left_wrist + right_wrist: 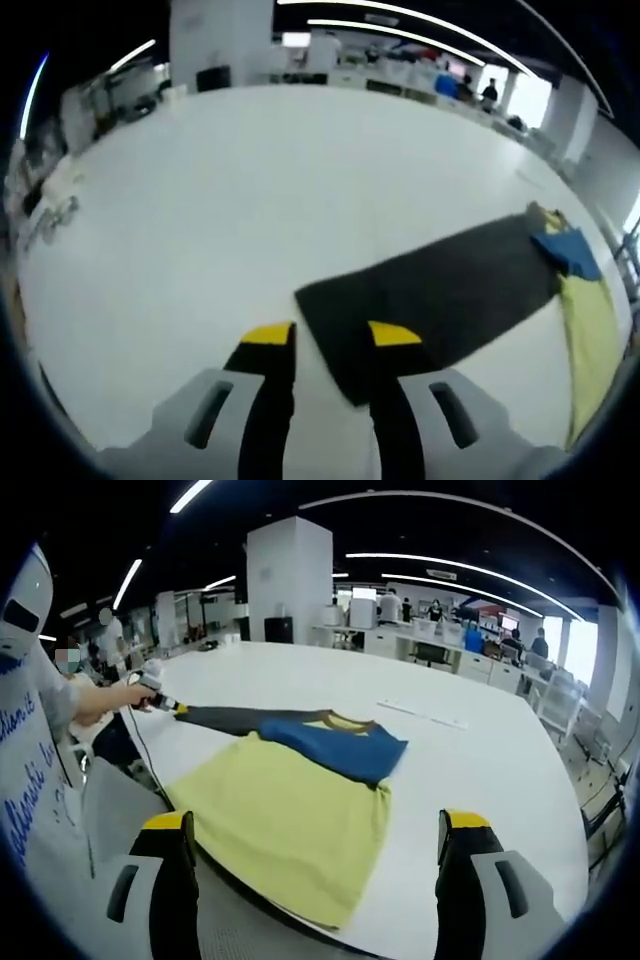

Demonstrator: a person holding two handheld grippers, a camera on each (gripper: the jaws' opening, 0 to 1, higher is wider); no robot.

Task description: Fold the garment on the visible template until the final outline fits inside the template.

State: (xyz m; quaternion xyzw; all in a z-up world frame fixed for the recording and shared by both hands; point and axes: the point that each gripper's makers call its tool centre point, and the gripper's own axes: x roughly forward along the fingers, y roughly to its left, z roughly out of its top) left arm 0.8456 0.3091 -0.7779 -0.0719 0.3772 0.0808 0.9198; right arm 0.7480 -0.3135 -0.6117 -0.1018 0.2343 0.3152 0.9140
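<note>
Garment lies flat on the white table, yellow body nearest the right gripper, whose jaws stand wide apart above its hem; a blue part sits on top. Left gripper has its jaws apart at the end of the grey sleeve, one jaw over the cloth, one over the table; whether they touch cannot be told

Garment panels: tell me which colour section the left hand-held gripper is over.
The dark grey section. The left hand-held gripper has one jaw over its near corner, whereas the yellow section and the blue section lie at the far end.
</note>
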